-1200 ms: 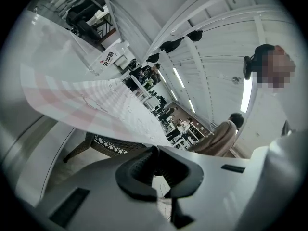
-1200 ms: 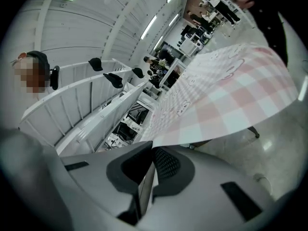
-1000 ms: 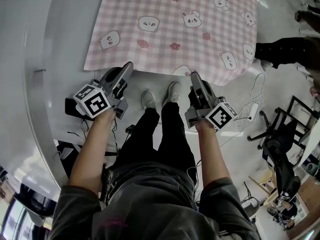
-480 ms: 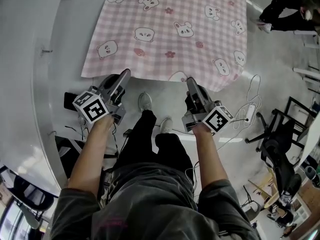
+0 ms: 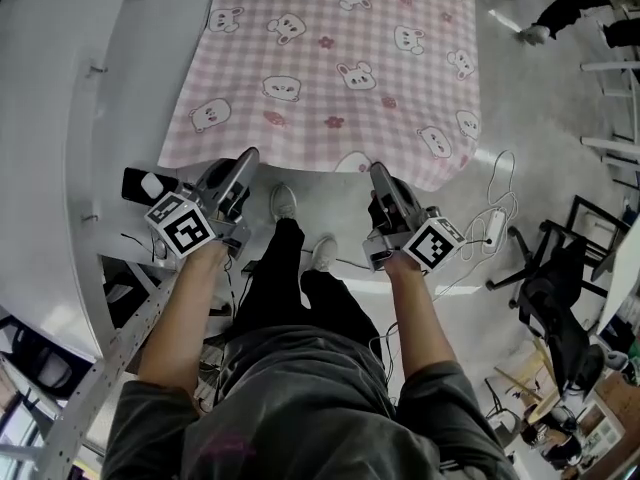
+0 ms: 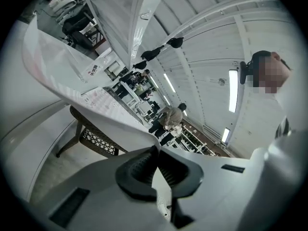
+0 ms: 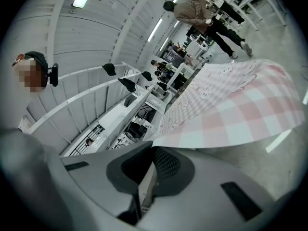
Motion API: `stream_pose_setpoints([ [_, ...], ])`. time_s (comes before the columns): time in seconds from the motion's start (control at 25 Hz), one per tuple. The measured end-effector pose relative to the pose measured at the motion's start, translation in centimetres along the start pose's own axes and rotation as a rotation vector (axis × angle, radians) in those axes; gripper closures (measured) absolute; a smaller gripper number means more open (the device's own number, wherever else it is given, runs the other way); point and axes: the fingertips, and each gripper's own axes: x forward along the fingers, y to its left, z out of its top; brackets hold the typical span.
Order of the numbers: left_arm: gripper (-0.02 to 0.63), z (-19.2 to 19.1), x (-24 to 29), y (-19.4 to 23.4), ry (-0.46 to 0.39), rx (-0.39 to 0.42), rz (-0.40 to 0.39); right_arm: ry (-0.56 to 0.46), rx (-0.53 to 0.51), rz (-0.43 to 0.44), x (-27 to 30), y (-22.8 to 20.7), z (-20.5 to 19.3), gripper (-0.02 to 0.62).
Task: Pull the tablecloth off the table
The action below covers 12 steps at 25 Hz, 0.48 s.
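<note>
tablecloth (image 5: 330, 58), thin pink-and-white checked fabric printed with small bear and bunny faces, stretches flat and taut ahead of the person, above the grey floor (image 5: 540, 118). left tool (image 5: 246, 158) and right tool (image 5: 377, 170), 2 in all, each clamp its near hem between ribbed black pads (image 6: 138, 166). curved white surface (image 5: 60, 168) lies beside its left edge.

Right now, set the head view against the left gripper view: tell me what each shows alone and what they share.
Head view only: the cloth's pink checked top with animal prints, the right gripper on its near edge, the person's shoes. Left gripper view only: the fingers closed on the cloth's edge, its pale underside, a wicker frame beneath, ceiling lights. Both: the cloth and the left gripper holding it.
</note>
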Motion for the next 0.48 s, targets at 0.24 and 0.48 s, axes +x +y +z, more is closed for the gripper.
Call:
stream_pose_setpoints([
  [0.24,0.605,-0.2,0.0,0.2,-0.01,-0.002,-0.015,0.004,-0.006,0.019,0.1,-0.3,-0.2,0.591],
  [0.48,0.606,0.6,-0.2,-1.2,-0.032,-0.013,-0.034,-0.016,-0.005,0.026,-0.5,0.6,0.4,0.591],
])
